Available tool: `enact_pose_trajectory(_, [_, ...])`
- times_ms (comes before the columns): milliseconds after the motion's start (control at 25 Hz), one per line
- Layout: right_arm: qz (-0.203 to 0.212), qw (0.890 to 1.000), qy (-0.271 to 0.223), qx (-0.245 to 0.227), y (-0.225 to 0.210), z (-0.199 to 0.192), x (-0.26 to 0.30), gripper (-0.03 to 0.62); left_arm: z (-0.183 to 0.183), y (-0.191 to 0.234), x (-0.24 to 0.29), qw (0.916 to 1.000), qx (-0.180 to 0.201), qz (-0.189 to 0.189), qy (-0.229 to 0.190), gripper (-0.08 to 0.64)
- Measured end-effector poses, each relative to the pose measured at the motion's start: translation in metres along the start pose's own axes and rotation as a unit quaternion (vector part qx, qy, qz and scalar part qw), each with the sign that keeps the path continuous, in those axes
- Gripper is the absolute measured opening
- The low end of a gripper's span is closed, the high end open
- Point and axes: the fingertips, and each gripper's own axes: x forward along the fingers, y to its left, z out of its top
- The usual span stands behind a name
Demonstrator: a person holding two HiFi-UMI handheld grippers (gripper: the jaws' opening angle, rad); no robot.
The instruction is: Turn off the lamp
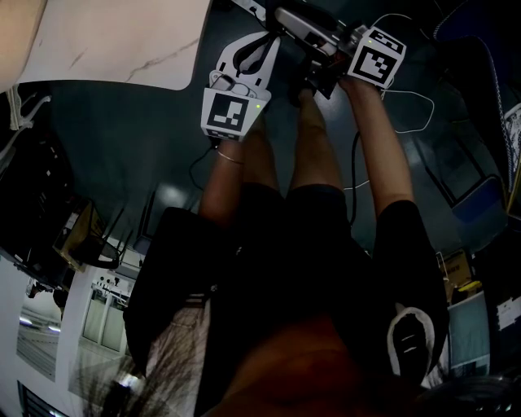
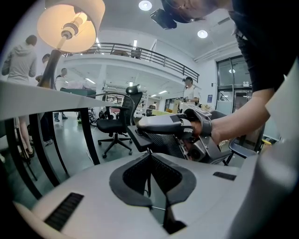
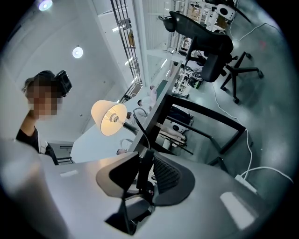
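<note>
1. White marble-patterned desk top on black metal legs.
2. Black swivel office chair on castors, standing on the grey floor beyond the desk.
3. Black metal balcony railing along the upper level.
4. Round recessed ceiling lights, lit.
5. White power strip lying on the floor, white cable attached.

Both arms reach forward side by side. The left claw is closed; the right claw clamps a switch.

Lamp sits on the table up to my left. Its cord switch is between my right gripper jaws, with my left gripper just beside and an office chair beyond the table.
</note>
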Motion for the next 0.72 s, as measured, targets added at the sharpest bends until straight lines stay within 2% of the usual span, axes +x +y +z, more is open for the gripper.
enact_pose_trajectory(200, [0.007,1.0,-0.009,0.006,0.0023,0.0009,0.0004,0.072,-0.0033,0.0001,0.0002,1.0,-0.004,-0.001,0.004,0.012])
enact_pose_trajectory(320, [0.009,1.0,-0.003,-0.011,0.0042,0.0005,0.0005,0.074,-0.0034,-0.0009,0.0005,0.9999,-0.011,-0.002,0.0,0.012])
enact_pose_trajectory(720, [-0.005,1.0,-0.009,-0.01,-0.0002,0.001,-0.0022,0.075,-0.0058,0.0005,0.0029,0.9999,-0.013,0.001,0.006,0.014])
